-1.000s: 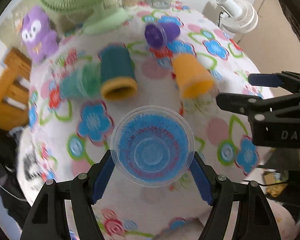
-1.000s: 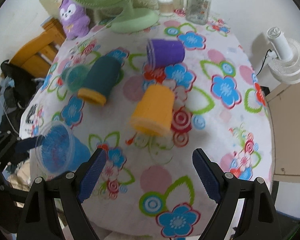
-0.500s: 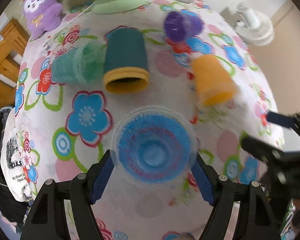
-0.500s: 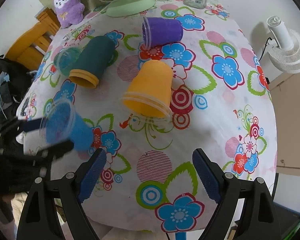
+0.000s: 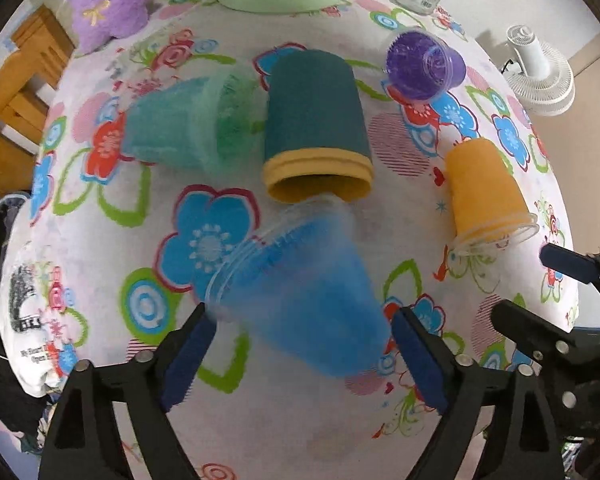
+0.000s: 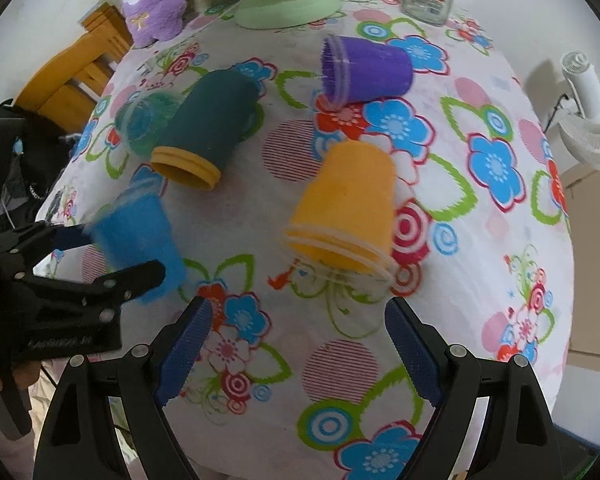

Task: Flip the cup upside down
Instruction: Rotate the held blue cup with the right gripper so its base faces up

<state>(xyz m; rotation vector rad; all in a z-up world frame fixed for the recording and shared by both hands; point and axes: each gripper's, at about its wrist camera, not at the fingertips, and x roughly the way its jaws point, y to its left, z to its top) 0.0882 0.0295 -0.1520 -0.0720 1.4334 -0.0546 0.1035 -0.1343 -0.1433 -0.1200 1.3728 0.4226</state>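
My left gripper (image 5: 302, 350) is clamped on the translucent blue plastic cup (image 5: 300, 292), held tilted above the floral tablecloth (image 5: 100, 264), rim toward the teal cup with yellow rim (image 5: 314, 120). My right gripper (image 6: 296, 344) hovers empty, fingers apart, near the orange plastic cup (image 6: 348, 208) lying on its side.

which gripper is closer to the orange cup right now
Right. The right gripper sits open just in front of the orange cup, its rim facing it. The left gripper is off to the side, around the blue cup.
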